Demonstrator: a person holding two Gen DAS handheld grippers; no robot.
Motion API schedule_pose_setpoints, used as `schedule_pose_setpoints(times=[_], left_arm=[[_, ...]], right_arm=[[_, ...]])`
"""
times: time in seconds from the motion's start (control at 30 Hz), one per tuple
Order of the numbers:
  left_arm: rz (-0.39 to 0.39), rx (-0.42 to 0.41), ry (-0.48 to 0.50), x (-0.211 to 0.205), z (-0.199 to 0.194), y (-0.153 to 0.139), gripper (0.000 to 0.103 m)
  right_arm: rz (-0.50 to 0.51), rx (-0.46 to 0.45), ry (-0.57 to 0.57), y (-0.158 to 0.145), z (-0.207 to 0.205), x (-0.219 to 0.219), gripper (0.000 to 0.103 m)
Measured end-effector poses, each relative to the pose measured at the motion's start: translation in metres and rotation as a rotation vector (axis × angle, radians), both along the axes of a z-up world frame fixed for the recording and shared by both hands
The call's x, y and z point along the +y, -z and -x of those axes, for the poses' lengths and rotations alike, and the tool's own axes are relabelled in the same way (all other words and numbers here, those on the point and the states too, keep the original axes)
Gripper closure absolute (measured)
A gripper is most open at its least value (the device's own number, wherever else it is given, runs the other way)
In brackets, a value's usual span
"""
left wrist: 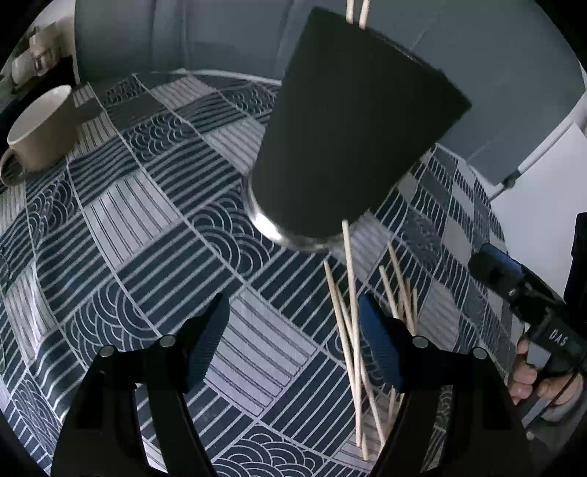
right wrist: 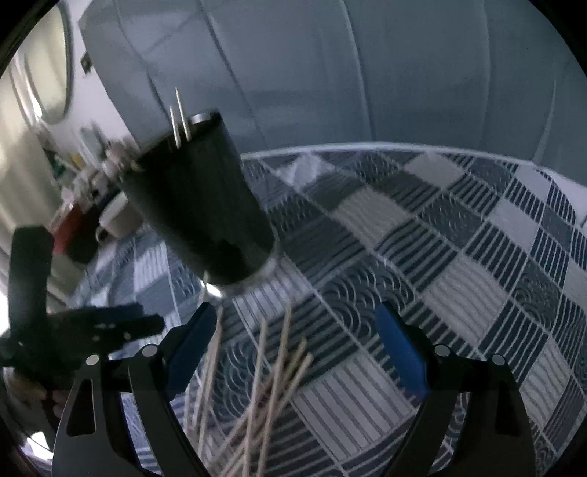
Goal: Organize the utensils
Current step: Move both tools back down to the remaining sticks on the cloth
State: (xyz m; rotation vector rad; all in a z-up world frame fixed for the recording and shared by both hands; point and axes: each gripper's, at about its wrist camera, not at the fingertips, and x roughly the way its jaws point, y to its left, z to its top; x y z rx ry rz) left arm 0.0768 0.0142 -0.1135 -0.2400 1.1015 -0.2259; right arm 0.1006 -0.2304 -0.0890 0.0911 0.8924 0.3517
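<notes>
A tall black cup (left wrist: 352, 139) stands on the patterned tablecloth with two wooden chopsticks (left wrist: 357, 13) sticking out of its top. It also shows in the right wrist view (right wrist: 205, 209), blurred. Several loose wooden chopsticks (left wrist: 352, 323) lie on the cloth in front of the cup, by my left gripper's right finger; they also show in the right wrist view (right wrist: 271, 385). My left gripper (left wrist: 293, 330) is open and empty, just short of the cup. My right gripper (right wrist: 297, 341) is open and empty above the loose chopsticks. The right gripper also shows in the left wrist view (left wrist: 521, 293).
A beige mug (left wrist: 40, 132) stands on the cloth at the far left, also seen in the right wrist view (right wrist: 119, 216). The blue and grey patterned tablecloth (left wrist: 154, 227) covers the table. A grey cabinet front (right wrist: 367, 73) rises behind the table's far edge.
</notes>
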Motion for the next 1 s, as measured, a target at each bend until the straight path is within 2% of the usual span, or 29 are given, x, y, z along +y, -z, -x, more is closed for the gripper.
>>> schedule_pose_setpoints(times=[0.13, 0.3, 0.4, 0.53, 0.93, 1.0], left_arm=[[-0.015, 0.026, 0.018, -0.007, 0.002, 0.009, 0.03], [-0.034, 0.054, 0.045, -0.017, 0.004, 0.02, 0.03], [-0.042, 0.064, 0.056, -0.021, 0.006, 0.024, 0.03], [-0.061, 0.062, 0.069, -0.026, 0.005, 0.025, 0.03], [-0.101, 0.073, 0.073, -0.038, -0.002, 0.028, 0.03], [-0.103, 0.081, 0.064, -0.039, -0.005, 0.029, 0.03]], right_arm=[[0.056, 0.058, -0.001, 0.02, 0.005, 0.0, 0.021], [0.097, 0.146, 0.005, 0.043, 0.01, -0.002, 0.034], [0.116, 0.175, 0.011, 0.051, 0.011, 0.0, 0.038], [0.151, 0.192, 0.034, 0.057, 0.01, 0.0, 0.045], [0.222, 0.229, 0.072, 0.061, 0.001, 0.011, 0.047], [0.221, 0.246, 0.085, 0.06, 0.0, 0.012, 0.052]])
